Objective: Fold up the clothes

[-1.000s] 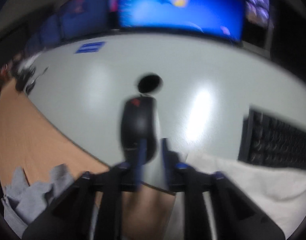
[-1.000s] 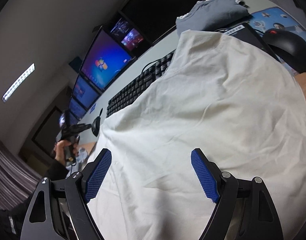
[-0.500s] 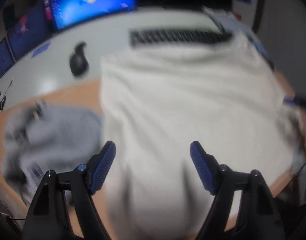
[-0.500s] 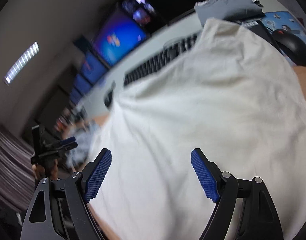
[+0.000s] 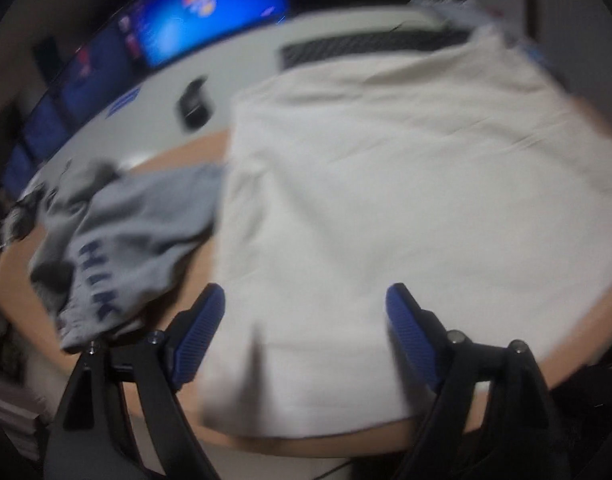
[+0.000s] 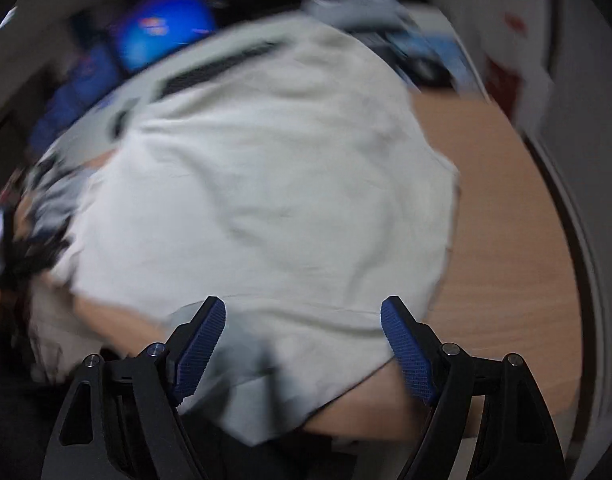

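A large cream garment (image 5: 386,184) lies spread flat on the wooden desk and covers most of it; it also shows in the right wrist view (image 6: 265,200). My left gripper (image 5: 306,320) is open and empty above its near edge. My right gripper (image 6: 301,332) is open and empty above the near edge too, where the cloth hangs over the desk front. A crumpled grey garment with dark lettering (image 5: 117,236) lies to the left of the cream one. Both views are blurred by motion.
A black keyboard (image 5: 366,46) sits just behind the cream garment, partly under it. A black mouse (image 5: 193,104) lies on the grey desk part. Monitors (image 5: 209,16) stand at the back. Another grey garment (image 6: 354,8) lies at the far right. Bare wood (image 6: 502,208) shows on the right.
My left gripper has opened and swung from over the mouse back to the cream garment's near edge. My right gripper stayed open and tilted down over the garment's front edge.
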`<control>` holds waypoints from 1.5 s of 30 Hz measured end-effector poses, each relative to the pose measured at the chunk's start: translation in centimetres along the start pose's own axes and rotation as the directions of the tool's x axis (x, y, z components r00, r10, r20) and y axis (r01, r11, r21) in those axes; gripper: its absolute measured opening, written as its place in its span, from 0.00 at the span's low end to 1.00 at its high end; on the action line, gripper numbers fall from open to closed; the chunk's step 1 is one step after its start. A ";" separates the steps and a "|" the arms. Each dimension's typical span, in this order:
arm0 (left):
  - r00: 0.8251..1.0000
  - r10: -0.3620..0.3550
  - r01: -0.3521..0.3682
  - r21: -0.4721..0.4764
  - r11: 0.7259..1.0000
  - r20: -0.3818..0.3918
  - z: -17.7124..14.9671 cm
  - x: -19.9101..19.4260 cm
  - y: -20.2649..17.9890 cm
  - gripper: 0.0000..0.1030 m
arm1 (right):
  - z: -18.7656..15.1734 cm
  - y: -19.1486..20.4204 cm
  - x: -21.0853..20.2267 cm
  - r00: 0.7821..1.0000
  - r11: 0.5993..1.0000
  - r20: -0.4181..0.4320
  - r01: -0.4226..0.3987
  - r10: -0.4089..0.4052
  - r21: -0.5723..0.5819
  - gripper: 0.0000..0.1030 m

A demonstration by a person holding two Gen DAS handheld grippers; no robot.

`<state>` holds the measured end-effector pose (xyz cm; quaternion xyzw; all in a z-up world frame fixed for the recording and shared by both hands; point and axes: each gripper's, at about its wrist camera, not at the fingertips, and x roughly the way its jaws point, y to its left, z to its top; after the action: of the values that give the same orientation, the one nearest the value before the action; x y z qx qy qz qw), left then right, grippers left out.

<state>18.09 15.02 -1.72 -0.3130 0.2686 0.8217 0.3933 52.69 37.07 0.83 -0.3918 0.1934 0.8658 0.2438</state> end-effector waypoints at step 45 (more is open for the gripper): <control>0.996 0.005 -0.008 0.032 0.999 0.091 -7.3 -2.5 3.6 0.92 | -5.9 4.2 0.8 0.995 0.991 0.021 0.098 -0.097 -0.086 0.69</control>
<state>18.64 6.87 -3.97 -0.2680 0.2645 0.8320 0.4076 53.26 30.79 -2.80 -0.4035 0.1342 0.8638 0.2702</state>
